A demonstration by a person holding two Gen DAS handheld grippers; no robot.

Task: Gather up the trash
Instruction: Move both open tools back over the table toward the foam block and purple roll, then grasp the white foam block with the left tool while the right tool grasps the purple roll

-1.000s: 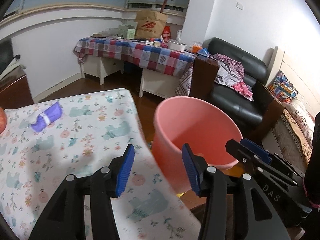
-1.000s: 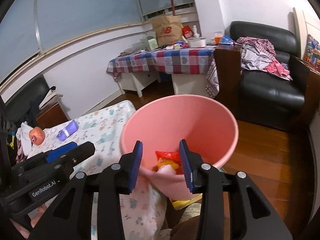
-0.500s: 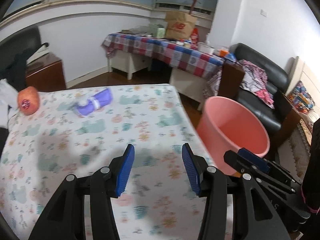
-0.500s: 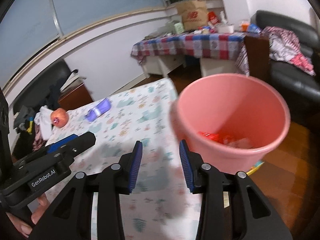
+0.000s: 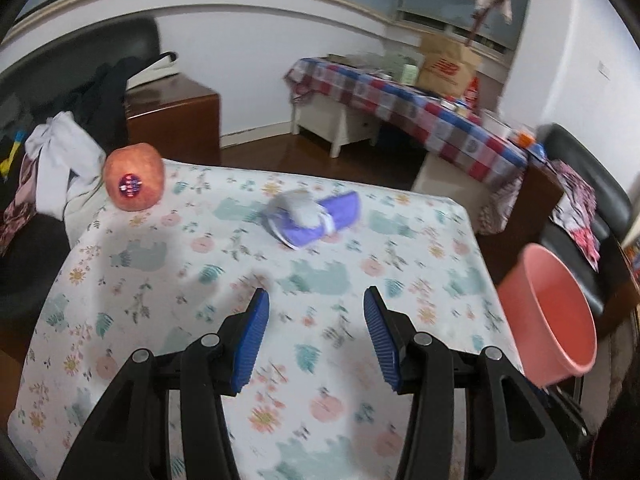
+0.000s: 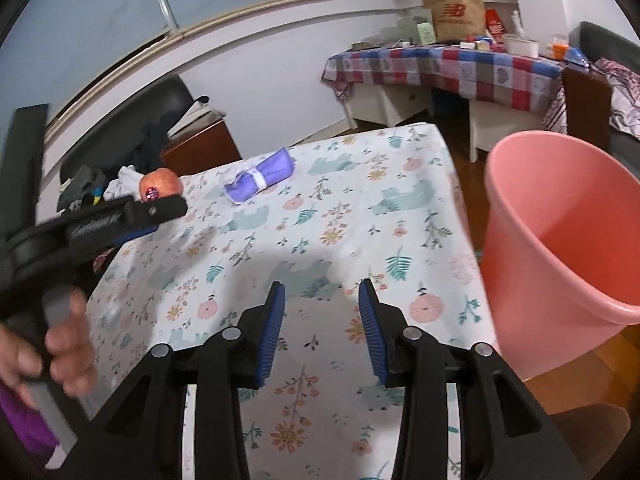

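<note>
Floral tablecloth (image 5: 168, 280): apple (image 5: 134, 182), purple wrapper (image 5: 320, 218).

both tools are black plastic, each arm a forked, angular frame with round silver screws at the pivots. the left gripper (image 5: 316, 340) carries ribbed blue pads on its two fingers (image 5: 251, 344), and the right gripper (image 6: 322, 330) has the same ribbed blue pads. seen from the right wrist, a hand (image 6: 48, 356) wraps a grey handle, with a purple sleeve (image 6: 24, 424) below it.
</note>
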